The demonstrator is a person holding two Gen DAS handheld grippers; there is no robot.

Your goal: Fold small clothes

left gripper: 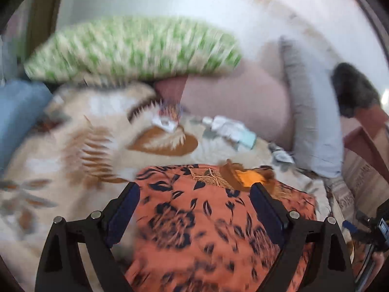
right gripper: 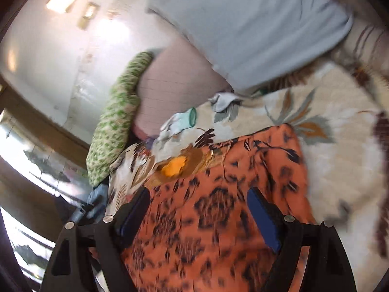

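Though blurred, orange floral garment (left gripper: 206, 219) apparently flat; bedspread (left gripper: 60, 160) bare leftward.

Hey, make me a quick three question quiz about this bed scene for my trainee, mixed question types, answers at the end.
1. True or false: both grippers are clamped on the orange floral garment.
2. Which pillow lies at the head of the bed? A) green patterned B) red striped C) black
3. Fill in: the garment's print is dark ____ on orange.

Key: 1 false, the left gripper and right gripper are open above it. 2 A, the green pillow. 3 flowers.
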